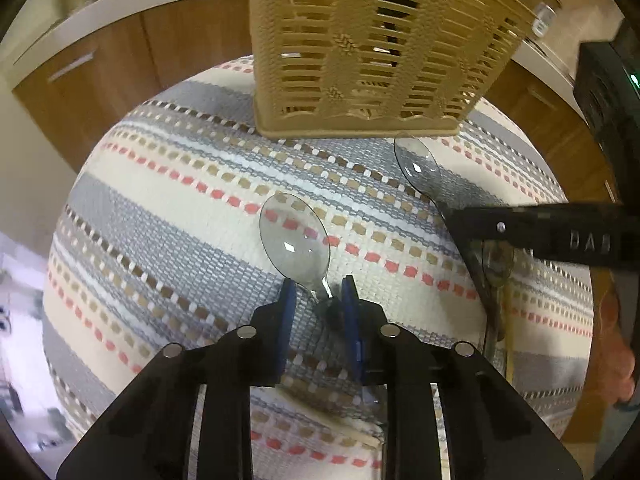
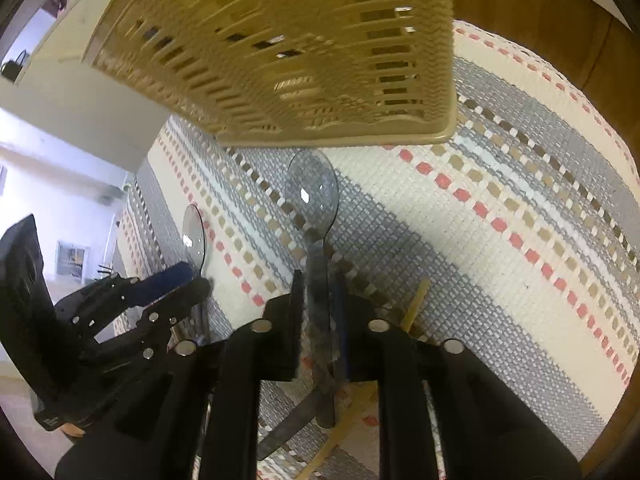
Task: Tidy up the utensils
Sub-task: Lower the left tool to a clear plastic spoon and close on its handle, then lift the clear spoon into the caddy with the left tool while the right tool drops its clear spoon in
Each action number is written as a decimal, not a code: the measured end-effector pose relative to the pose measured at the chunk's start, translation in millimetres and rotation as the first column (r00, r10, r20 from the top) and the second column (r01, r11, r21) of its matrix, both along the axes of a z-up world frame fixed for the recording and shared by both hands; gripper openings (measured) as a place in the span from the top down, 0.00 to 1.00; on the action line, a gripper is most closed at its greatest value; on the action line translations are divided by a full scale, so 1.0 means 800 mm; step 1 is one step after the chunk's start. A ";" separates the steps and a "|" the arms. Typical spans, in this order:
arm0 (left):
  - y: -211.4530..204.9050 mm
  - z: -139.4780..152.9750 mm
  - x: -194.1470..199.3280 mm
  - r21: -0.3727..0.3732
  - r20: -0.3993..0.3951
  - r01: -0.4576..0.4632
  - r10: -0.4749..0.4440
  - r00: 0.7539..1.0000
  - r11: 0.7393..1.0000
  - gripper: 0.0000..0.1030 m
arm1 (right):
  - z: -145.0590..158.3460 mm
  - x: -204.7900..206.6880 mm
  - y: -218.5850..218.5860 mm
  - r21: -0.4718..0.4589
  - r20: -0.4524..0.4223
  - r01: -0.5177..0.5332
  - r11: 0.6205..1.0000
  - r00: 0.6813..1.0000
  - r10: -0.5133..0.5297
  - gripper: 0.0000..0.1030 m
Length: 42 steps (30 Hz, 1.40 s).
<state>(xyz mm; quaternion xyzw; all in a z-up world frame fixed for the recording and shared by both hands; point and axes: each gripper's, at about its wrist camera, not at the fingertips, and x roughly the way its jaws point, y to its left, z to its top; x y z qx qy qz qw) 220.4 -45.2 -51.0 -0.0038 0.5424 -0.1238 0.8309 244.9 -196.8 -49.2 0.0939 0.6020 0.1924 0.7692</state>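
Holding a clear plastic spoon [image 1: 295, 236] by its thin neck, the left gripper [image 1: 319, 294] has its blue pads almost together, with only a small gap on the left side. The spoon's round bowl points toward the tan slotted basket [image 1: 360, 52], which stands at the far side of the striped woven mat [image 1: 168, 184]. Off to the right, the right gripper [image 2: 318, 284] squeezes the handle of a second clear spoon [image 2: 313, 196]. That spoon's bowl sits just in front of the basket's bottom edge. A yellow stick [image 2: 416, 300] lies on the mat beside the right gripper. Brown cupboard doors [image 1: 100, 72] stand behind the mat.
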 end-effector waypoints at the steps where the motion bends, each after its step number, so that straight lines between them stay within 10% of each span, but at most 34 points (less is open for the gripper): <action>1: 0.002 0.001 0.002 -0.011 -0.005 0.018 -0.018 1.000 1.000 0.83 | 0.003 0.002 0.003 -0.006 0.006 -0.004 1.000 1.000 0.004 0.72; 11: 0.005 0.001 0.013 -0.009 -0.038 0.077 -0.077 0.996 0.997 0.67 | 0.004 0.011 0.069 -0.212 0.063 -0.078 0.974 0.994 0.093 0.72; 14: -0.015 -0.003 0.015 0.027 -0.027 0.065 -0.065 0.998 0.997 0.66 | -0.001 0.006 0.080 -0.291 0.095 -0.087 0.953 0.988 0.119 0.90; 19: -0.039 -0.013 0.002 0.159 0.023 0.036 -0.040 0.999 0.987 0.89 | 0.004 -0.001 0.053 -0.216 0.108 -0.067 0.974 0.990 0.093 0.90; 26: -0.004 0.017 -0.033 0.001 0.150 0.004 -0.004 0.989 1.000 0.91 | 0.047 -0.031 0.016 -0.067 0.210 -0.078 0.995 0.974 0.090 0.90; 34: 0.029 0.116 -0.082 -0.210 0.435 0.037 0.060 0.899 0.977 0.91 | 0.135 -0.099 -0.010 0.051 0.454 -0.111 0.993 0.888 0.076 0.90; 42: 0.048 0.213 -0.068 -0.410 0.643 0.086 0.221 0.734 0.908 0.91 | 0.232 -0.109 -0.024 0.155 0.689 -0.083 0.984 0.723 -0.047 0.90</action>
